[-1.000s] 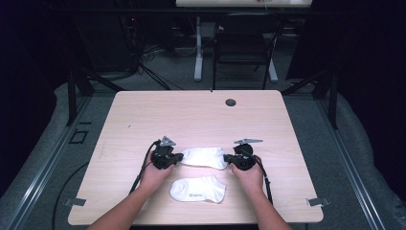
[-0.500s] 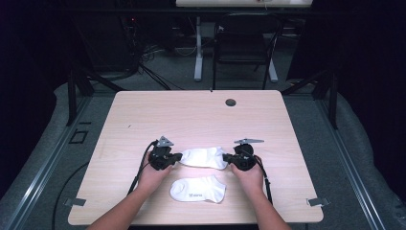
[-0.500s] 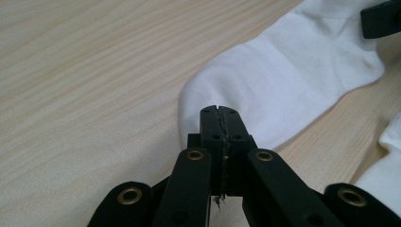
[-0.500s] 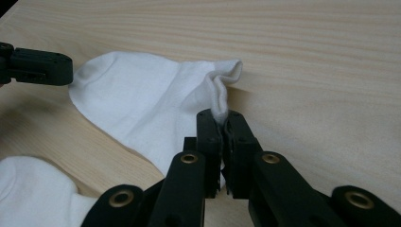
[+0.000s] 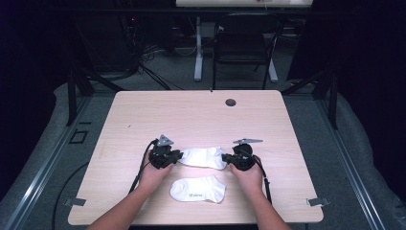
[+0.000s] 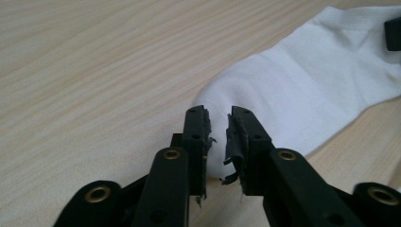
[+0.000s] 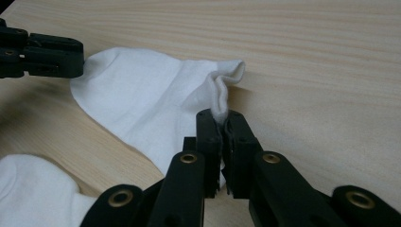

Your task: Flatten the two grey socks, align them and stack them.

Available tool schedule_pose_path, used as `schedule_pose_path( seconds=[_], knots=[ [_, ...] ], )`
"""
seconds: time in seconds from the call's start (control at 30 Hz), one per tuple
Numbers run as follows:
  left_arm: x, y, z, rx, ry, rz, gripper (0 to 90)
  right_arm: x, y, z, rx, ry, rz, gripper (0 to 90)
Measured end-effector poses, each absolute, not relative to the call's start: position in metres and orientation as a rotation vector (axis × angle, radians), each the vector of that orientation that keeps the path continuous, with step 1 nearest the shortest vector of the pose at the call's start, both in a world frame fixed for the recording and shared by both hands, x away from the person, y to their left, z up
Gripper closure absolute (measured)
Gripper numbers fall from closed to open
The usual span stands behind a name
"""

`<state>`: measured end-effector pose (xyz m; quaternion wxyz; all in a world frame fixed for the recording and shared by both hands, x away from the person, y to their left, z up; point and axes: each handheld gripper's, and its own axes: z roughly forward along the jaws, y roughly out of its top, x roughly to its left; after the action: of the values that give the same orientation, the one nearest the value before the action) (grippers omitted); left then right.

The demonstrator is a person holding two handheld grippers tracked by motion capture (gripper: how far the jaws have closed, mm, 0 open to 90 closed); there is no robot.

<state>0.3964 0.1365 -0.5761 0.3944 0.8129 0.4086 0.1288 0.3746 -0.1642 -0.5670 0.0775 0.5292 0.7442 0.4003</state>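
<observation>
Right gripper view: right tool (image 7: 220,124) pinches the soft white sock's (image 7: 151,101) ribbed cuff; left tool (image 6: 218,125) just parted.

— How many socks do I have in front of me?

— Two white ones: the far sock (image 5: 203,157), which lies between my tongs, and the near sock (image 5: 198,189), closer to me.

— And my tongs?

— Two as well, one in each hand: the left gripper (image 5: 178,155) and the right gripper (image 5: 228,159). Each has two black jaws, so four jaws in all.

— Tables?

— I count one wooden table (image 5: 191,115), with one small dark round cap (image 5: 231,102) set into its far side.

— Anything behind it?

— One dark chair (image 5: 244,45) stands on the floor past the table, beside one pale post (image 5: 197,48).
</observation>
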Motion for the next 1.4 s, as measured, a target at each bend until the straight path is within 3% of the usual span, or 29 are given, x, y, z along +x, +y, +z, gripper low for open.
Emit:
schedule_pose_path(
  seconds=[0.33,0.73,0.83,1.07,1.4],
  knots=[
    [0.404,0.127,-0.578,2.104,1.027,0.401,67.9,0.375,-0.166,-0.568,1.596,2.227,1.201,86.0],
    [0.412,0.132,-0.58,2.105,1.058,0.354,67.6,0.375,-0.167,-0.568,1.609,2.23,1.197,85.9],
    [0.411,0.13,-0.581,2.1,1.046,0.362,70.3,0.375,-0.168,-0.569,1.608,2.224,1.201,85.9],
    [0.409,0.127,-0.581,2.115,1.02,0.342,86.2,0.376,-0.168,-0.569,1.614,2.218,1.199,85.9],
    [0.404,0.133,-0.573,2.094,1.03,0.288,87.6,0.375,-0.169,-0.567,1.606,2.218,1.21,86.3]
  ],
)
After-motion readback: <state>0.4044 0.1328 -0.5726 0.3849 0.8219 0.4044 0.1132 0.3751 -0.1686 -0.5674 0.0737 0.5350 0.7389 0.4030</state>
